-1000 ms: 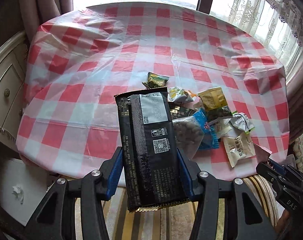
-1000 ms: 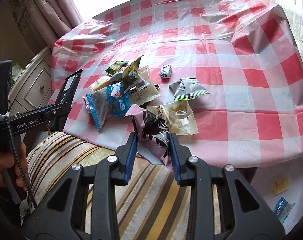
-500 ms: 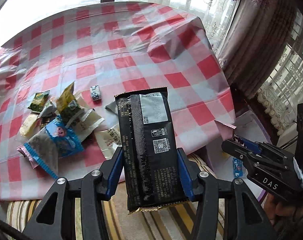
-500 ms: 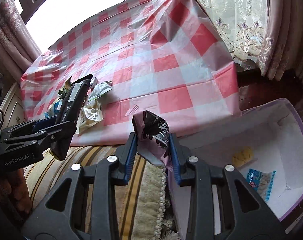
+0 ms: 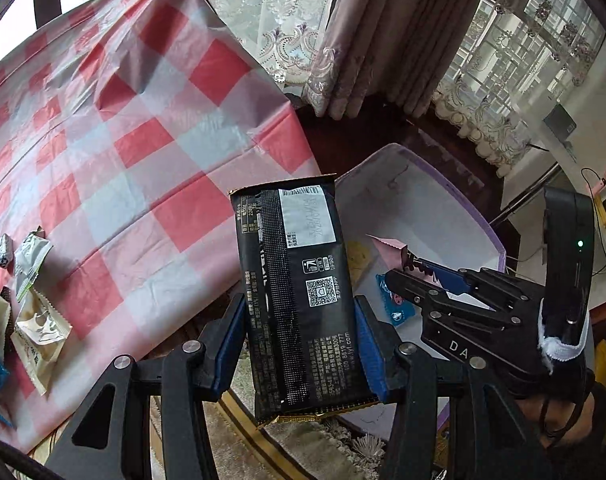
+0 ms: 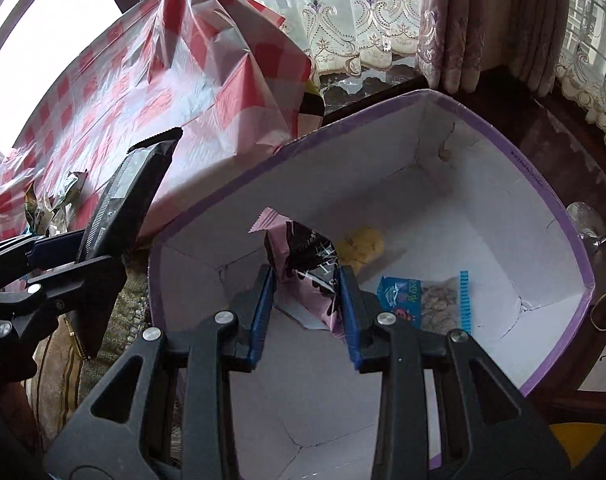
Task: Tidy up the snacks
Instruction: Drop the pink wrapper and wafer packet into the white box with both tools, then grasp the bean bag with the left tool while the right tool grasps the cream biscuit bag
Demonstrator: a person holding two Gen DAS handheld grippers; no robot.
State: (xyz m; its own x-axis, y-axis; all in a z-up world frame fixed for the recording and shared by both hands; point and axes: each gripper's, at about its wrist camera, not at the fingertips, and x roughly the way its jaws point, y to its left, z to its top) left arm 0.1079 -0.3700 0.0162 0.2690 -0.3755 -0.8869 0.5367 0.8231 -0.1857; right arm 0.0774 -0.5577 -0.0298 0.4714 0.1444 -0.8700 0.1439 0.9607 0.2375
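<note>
Currently mid-drop-off: right gripper clamps pink snack pack over purple-rimmed box; left gripper grips black packet. Next: release inside.

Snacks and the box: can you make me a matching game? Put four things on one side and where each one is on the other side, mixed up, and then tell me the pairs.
Things:
1. black packet
2. pink packet
3. blue packet
4. cream packet

Places:
A. lying on the floor of the box
B. lying on the checked tablecloth
C. between the fingers of the left gripper
D. between the fingers of the right gripper, above the box

Pairs: 1-C, 2-D, 3-A, 4-B
</note>
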